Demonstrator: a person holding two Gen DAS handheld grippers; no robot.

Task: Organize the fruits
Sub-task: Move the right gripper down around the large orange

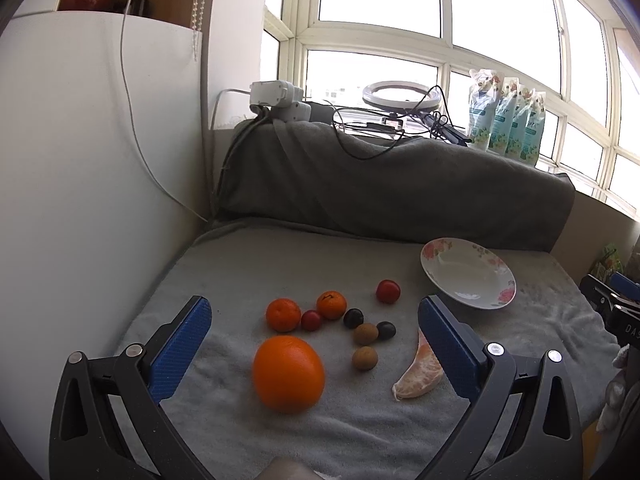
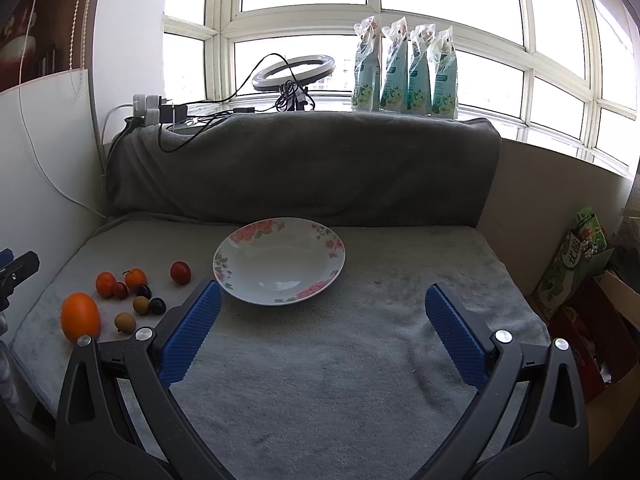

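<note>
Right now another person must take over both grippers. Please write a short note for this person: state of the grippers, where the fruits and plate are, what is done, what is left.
Left gripper: open, holds nothing, facing the fruit.
Right gripper: open, holds nothing, facing the plate.
Fruit, all on the grey towel, left of the plate: big orange, two small oranges, two red fruits, two dark fruits, two brown fruits, one peeled orange segment.
Done: nothing; the plate has no fruit.
Left: every fruit, presumably into the plate.
</note>
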